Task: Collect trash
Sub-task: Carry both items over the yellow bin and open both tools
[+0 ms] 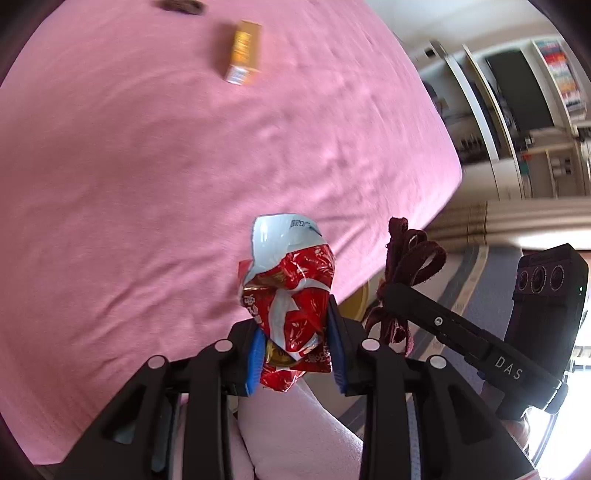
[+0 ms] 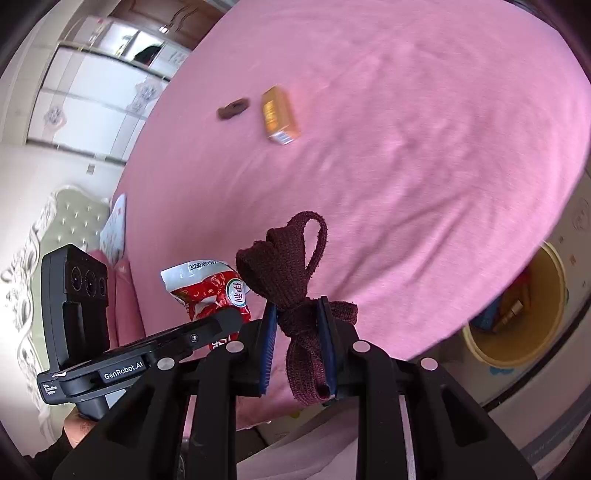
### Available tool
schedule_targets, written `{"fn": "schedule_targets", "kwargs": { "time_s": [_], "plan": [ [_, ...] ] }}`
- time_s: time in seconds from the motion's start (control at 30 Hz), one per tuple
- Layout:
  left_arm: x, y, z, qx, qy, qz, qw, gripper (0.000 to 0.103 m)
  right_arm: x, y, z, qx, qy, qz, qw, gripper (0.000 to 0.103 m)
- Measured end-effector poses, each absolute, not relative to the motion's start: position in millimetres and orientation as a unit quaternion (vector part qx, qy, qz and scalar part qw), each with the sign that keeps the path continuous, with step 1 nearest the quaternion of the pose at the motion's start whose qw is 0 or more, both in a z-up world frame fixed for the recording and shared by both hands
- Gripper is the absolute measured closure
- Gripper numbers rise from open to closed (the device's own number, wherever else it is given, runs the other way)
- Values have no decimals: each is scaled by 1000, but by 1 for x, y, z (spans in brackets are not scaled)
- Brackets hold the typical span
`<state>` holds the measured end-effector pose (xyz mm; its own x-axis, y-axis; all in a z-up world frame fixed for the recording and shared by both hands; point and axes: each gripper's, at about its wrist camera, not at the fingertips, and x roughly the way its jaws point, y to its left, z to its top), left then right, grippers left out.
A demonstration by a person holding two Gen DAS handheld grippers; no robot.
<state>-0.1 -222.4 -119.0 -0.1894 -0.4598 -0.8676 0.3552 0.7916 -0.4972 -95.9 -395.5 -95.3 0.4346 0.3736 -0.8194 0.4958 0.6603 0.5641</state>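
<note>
My left gripper (image 1: 295, 332) is shut on a crumpled red and white snack wrapper (image 1: 291, 291), held above the near edge of the pink bed (image 1: 147, 166). The wrapper also shows in the right wrist view (image 2: 210, 291). My right gripper (image 2: 297, 325) is shut on a knotted maroon fabric strip (image 2: 291, 273), also above the bed edge; the strip also shows in the left wrist view (image 1: 406, 266). An orange carton (image 1: 243, 51) (image 2: 279, 114) and a small dark scrap (image 2: 232, 108) (image 1: 179, 5) lie far off on the bed.
A yellow bin (image 2: 517, 314) with some items inside stands on the floor right of the bed; its rim peeks out in the left wrist view (image 1: 358, 302). White wardrobes (image 2: 92, 92) and a padded headboard (image 2: 66, 221) are at left. Shelves (image 1: 517, 110) stand beyond the bed.
</note>
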Motion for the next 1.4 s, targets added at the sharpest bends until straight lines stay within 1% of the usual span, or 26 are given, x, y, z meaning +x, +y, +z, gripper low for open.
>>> {"fn": "schedule_targets", "kwargs": {
  "time_s": [0.37,0.67,0.9,1.2,1.4],
  "plan": [
    [-73,-370,-135,58,713,-392,579,73,-216,-496,-113,483,490,-144,711,81],
    [-135,-460,-177,123,731,-410,532,73,-292,-551,-150,532,475,-198,672,81],
    [-166,-506,-219,161,743,-408,506,73,-332,-574,-190,565,476,-215,639,81],
    [-185,-538,-280,214,742,-401,494,73,-342,-594,-249,587,484,-214,613,81],
    [-184,-543,-296,232,735,-402,494,72,-340,-600,-264,591,485,-203,612,79]
  ]
}}
